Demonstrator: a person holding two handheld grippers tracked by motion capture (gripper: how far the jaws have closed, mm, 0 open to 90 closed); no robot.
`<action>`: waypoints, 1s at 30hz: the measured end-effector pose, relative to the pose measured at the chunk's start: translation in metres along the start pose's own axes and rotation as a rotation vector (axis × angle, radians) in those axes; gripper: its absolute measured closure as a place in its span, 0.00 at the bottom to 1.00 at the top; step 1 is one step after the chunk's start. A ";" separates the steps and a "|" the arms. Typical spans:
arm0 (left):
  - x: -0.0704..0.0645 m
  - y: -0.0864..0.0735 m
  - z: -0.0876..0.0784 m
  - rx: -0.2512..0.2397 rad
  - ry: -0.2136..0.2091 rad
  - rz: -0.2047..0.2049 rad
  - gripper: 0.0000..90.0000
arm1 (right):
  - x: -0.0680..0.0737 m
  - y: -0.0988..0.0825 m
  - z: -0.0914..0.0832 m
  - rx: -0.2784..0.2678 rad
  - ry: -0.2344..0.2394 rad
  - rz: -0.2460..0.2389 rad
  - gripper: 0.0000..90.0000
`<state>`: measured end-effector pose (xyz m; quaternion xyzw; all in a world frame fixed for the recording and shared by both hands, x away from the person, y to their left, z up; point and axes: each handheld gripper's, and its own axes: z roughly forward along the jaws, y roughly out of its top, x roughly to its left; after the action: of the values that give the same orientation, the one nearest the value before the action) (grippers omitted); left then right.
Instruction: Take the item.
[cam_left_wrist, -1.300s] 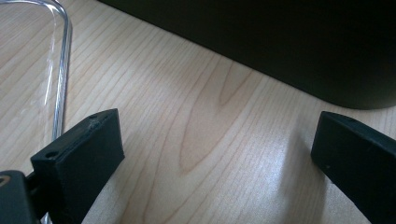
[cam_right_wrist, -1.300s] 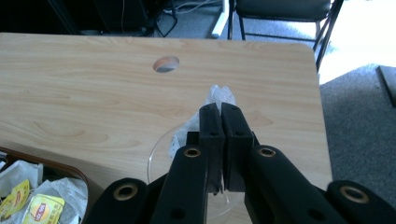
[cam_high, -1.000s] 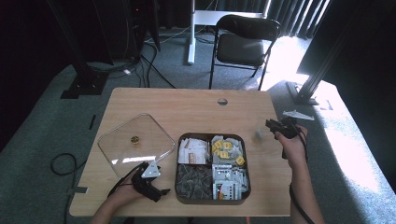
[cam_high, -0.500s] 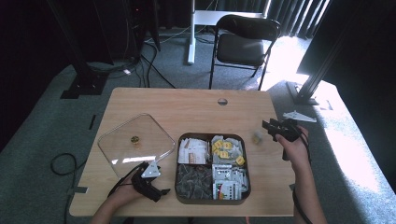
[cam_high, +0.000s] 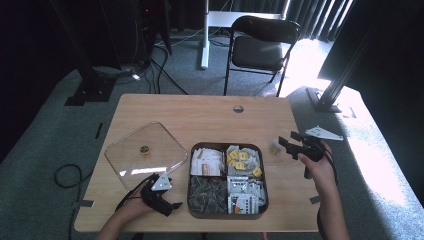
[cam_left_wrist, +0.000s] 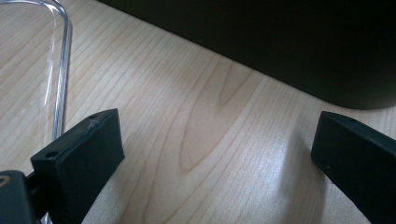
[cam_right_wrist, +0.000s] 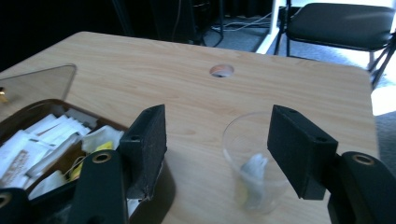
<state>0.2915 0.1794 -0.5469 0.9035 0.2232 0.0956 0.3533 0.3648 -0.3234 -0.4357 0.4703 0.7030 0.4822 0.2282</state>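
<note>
Now right gripper (cam_right_wrist: 215, 149) at table's (cam_high: 200, 112) right side, jaws just been opening, apart, clear plastic cup (cam_right_wrist: 252, 161) between them, pads off it. Cup upright just right of compartment tray (cam_high: 191, 187), tea bag (cam_right_wrist: 252, 170) inside. Left gripper (cam_left_wrist: 215, 158) jaws wide, nothing held, beside clear lid (cam_high: 145, 152).

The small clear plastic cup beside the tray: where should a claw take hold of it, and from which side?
Grip the small clear plastic cup across its upper wall, coming level from the table's right edge. It stands upright, round and open-topped, with a tea bag inside; the dark tray probably crowds its other side.
</note>
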 end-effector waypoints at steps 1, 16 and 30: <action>0.000 0.000 0.000 0.000 0.000 0.000 0.03 | 0.000 -0.002 -0.001 -0.004 0.004 0.005 0.39; 0.000 0.000 0.000 0.001 0.000 0.000 0.03 | 0.014 -0.034 -0.006 0.006 -0.009 -0.022 0.29; 0.000 0.000 0.000 0.000 0.002 0.001 0.03 | 0.019 -0.070 0.001 0.048 0.012 -0.013 0.24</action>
<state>0.2915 0.1793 -0.5469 0.9034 0.2231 0.0966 0.3532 0.3264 -0.3129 -0.4957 0.4682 0.7187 0.4666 0.2156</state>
